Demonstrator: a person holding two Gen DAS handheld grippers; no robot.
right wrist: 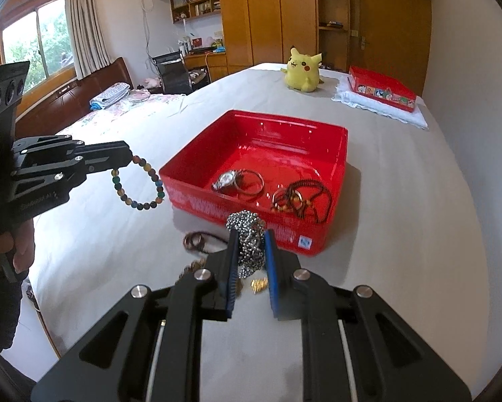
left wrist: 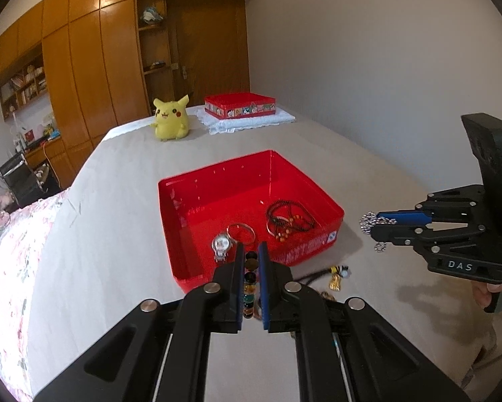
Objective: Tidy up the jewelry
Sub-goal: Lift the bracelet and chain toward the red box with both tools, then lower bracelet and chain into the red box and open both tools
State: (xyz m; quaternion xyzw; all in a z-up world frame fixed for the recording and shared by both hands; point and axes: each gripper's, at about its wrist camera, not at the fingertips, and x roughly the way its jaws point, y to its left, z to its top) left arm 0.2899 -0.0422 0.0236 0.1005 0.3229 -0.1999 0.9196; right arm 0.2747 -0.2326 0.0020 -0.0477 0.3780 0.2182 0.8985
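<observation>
A red open box (left wrist: 304,181) (right wrist: 338,154) sits on the bed; it holds a watch (left wrist: 221,245) (right wrist: 225,179), a metal bangle (left wrist: 241,232) (right wrist: 251,182) and dark corded bead bracelets (left wrist: 289,217) (right wrist: 301,201). My left gripper (left wrist: 251,251) (right wrist: 130,160) is shut on a multicoloured bead bracelet (left wrist: 250,284) (right wrist: 140,184), held above the bed by the box's near left corner. My right gripper (right wrist: 249,234) (left wrist: 375,224) is shut on a bunched silver ball chain (right wrist: 247,238) (left wrist: 371,222), held in the air in front of the box's near wall.
On the sheet by the box's near wall lie a brown cord bracelet (right wrist: 197,239), a tassel charm (left wrist: 338,276) and small gold pieces (right wrist: 258,284). A yellow Pikachu plush (left wrist: 170,119) (right wrist: 303,70) and a red tin (left wrist: 240,105) (right wrist: 381,92) on a white cloth stand at the far end.
</observation>
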